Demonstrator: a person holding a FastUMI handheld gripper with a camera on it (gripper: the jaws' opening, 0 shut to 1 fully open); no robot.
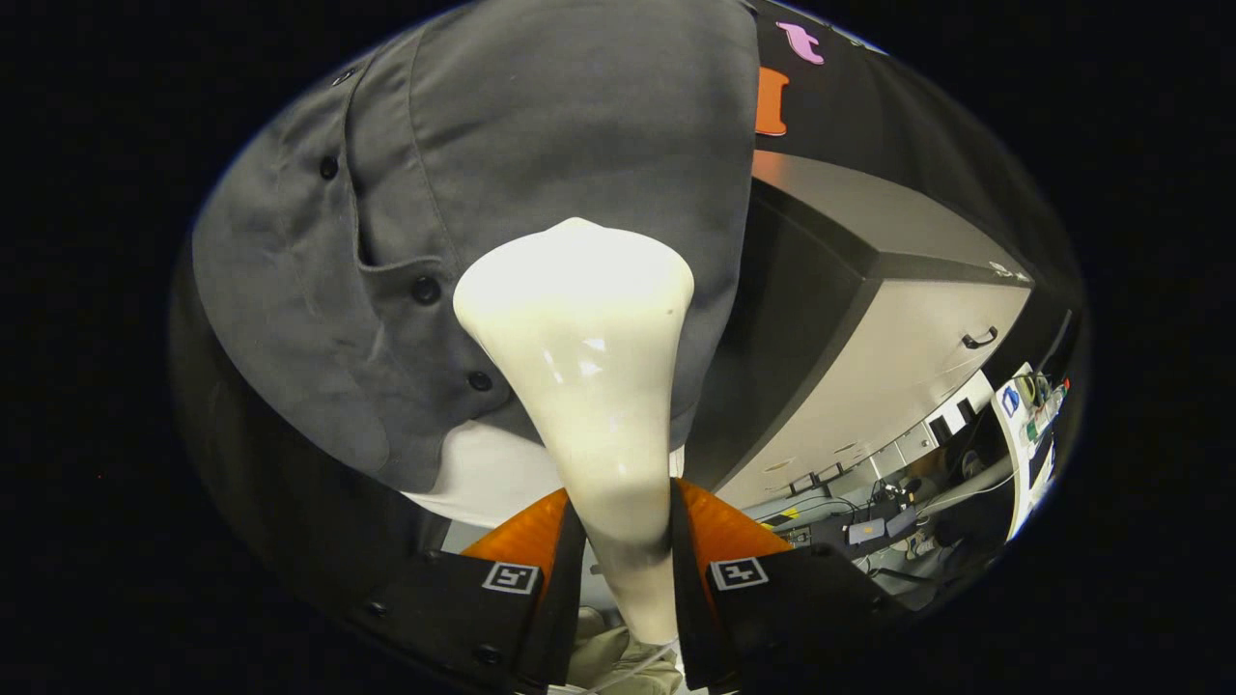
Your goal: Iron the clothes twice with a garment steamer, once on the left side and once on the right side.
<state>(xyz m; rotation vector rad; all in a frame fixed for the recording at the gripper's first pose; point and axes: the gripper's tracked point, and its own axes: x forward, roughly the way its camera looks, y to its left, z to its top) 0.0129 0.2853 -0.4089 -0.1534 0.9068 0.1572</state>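
Note:
A cream garment steamer (589,367) runs forward from between my fingers, its narrow handle clamped by both of them and its wide head pointing ahead. My gripper (626,541) is shut on that handle. Beyond the steamer head hangs a grey button-up shirt (541,145) with dark buttons down its placket (425,290). The head sits close against the shirt's right half, to the right of the buttons, above the lower hem. A white layer (492,473) shows under the shirt's hem.
A dark and pale cabinet (898,328) with a small black handle stands to the right of the shirt. Below it lie cables and small devices (869,526) on the floor. A cluttered white shelf (1028,415) stands further right.

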